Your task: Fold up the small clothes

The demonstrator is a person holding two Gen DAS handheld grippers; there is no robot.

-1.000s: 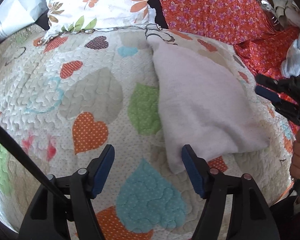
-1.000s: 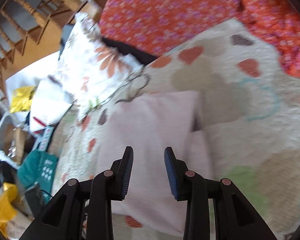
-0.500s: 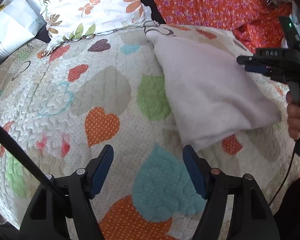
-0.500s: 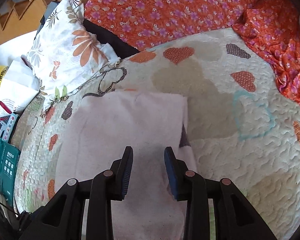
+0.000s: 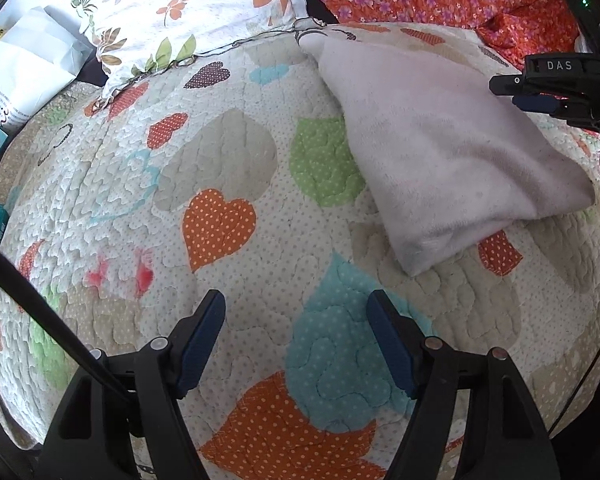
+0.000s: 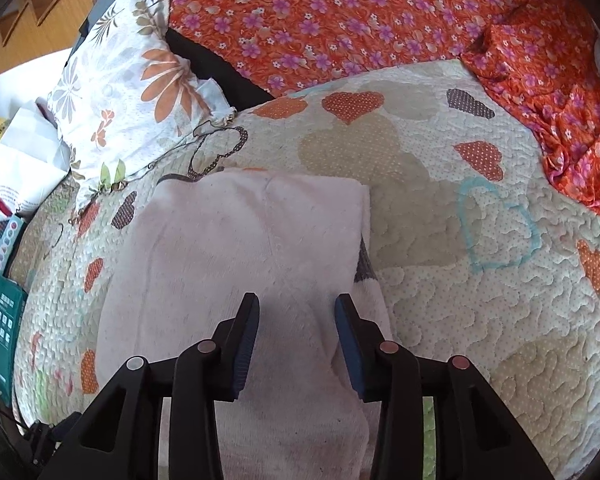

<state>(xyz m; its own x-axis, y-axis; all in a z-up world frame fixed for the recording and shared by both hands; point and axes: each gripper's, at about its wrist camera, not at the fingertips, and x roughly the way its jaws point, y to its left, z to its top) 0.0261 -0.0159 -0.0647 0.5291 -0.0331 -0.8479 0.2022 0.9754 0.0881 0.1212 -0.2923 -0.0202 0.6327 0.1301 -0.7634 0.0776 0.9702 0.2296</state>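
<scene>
The folded cloth is seen lying on the quilt under the opening right gripper, nothing pinched, far right of the opening, empty left gripper.

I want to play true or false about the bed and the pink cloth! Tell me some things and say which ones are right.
1. The pink cloth lies folded on the heart quilt. True.
2. The left gripper is squeezing the pink cloth. False: it is open over bare quilt, and the cloth is off to its right.
3. A flowery pillow sits at the far edge of the quilt. True.
4. The right gripper is above a blue blanket. False: it is over the pink cloth, its jaws opening, gripping nothing.
5. The far cover is plain green. False: it is orange with purple flowers.
</scene>
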